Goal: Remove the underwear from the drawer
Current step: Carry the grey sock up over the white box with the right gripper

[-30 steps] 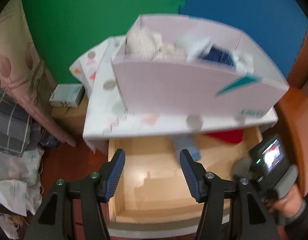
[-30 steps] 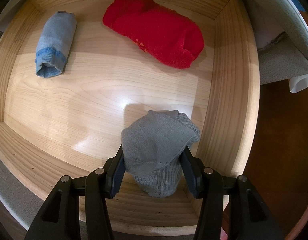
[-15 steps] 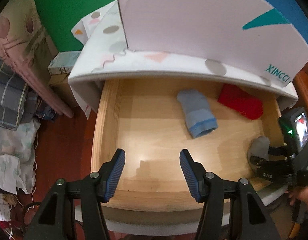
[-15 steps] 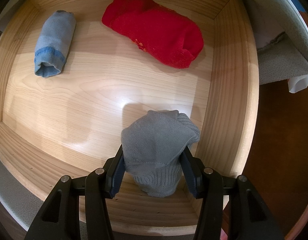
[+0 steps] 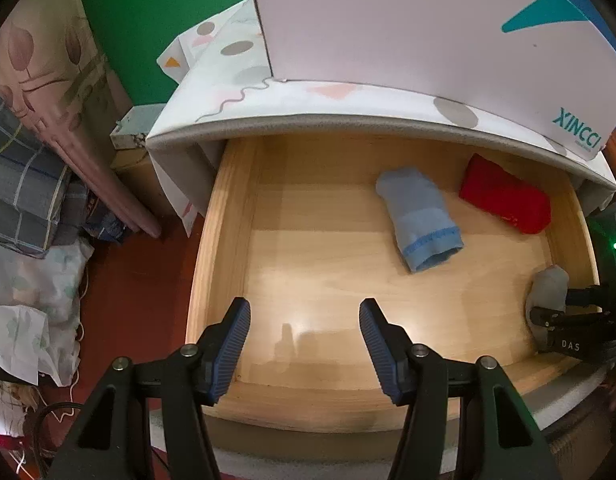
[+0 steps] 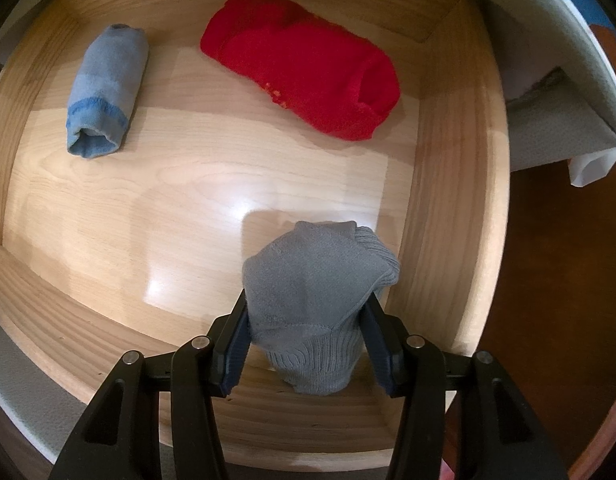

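Observation:
The open wooden drawer (image 5: 228, 216) (image 6: 447, 184) holds three rolled garments. A grey roll (image 6: 315, 292) sits between the pads of my right gripper (image 6: 306, 332), which is shut on it near the drawer's front right corner; it also shows in the left wrist view (image 5: 549, 286). A light blue roll (image 5: 421, 222) (image 6: 106, 92) lies mid-drawer. A red roll (image 5: 505, 200) (image 6: 308, 80) lies at the back right. My left gripper (image 5: 304, 332) is open and empty above the drawer's front left.
A white box (image 5: 427, 32) stands on the patterned cabinet top (image 5: 244, 80) above the drawer. Bedding and bags (image 5: 24, 200) pile up on the red floor (image 5: 136, 280) to the left. The right gripper's body (image 5: 579, 336) shows at the drawer's right front.
My left gripper has dropped and tilted down, so the view moved from the white box to the drawer's inside. My right gripper stays still, shut on the grey roll.

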### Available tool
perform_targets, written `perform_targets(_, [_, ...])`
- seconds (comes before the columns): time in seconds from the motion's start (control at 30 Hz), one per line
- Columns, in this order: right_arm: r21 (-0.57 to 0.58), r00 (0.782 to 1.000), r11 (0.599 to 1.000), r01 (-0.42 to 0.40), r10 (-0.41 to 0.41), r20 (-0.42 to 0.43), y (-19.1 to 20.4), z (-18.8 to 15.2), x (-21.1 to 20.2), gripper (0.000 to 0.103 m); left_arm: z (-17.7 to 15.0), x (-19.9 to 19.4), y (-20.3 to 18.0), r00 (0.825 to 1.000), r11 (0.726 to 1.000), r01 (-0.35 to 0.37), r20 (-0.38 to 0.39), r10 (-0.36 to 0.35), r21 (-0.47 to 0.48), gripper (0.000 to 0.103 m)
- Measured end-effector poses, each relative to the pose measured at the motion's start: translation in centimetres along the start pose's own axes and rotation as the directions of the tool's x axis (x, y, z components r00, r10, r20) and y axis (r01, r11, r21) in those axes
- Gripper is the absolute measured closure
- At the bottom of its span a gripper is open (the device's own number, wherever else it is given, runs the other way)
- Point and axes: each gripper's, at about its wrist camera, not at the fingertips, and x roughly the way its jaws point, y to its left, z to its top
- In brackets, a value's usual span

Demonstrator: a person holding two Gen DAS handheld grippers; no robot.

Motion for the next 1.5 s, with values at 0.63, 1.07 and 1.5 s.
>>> perform_targets(0.63, [0.063,0.955,0.987,-0.149,0.127,0.268,-3.7,-2.5,-6.6,0.058,-0.1,0.1,1.3,1.0,0.998,0.023,0.005,-0.023,-0.058,0.045])
perform_targets(1.07, [-0.021,0.912,0.984,-0.178,0.173,0.372,-2.3,-4.8,-15.2,0.059,-0.1,0.2,1.4,1.0,0.998,0.028,0.001,-0.028,-0.062,0.045])
perform_targets(1.5, [-0.069,0.831,0.978,-0.198,0.205,0.517,-1.6,-3.8,-24.1,0.059,-0.1,0.2,1.3,1.0,0.998,0.026,-0.007,-0.027,-0.061,0.045])
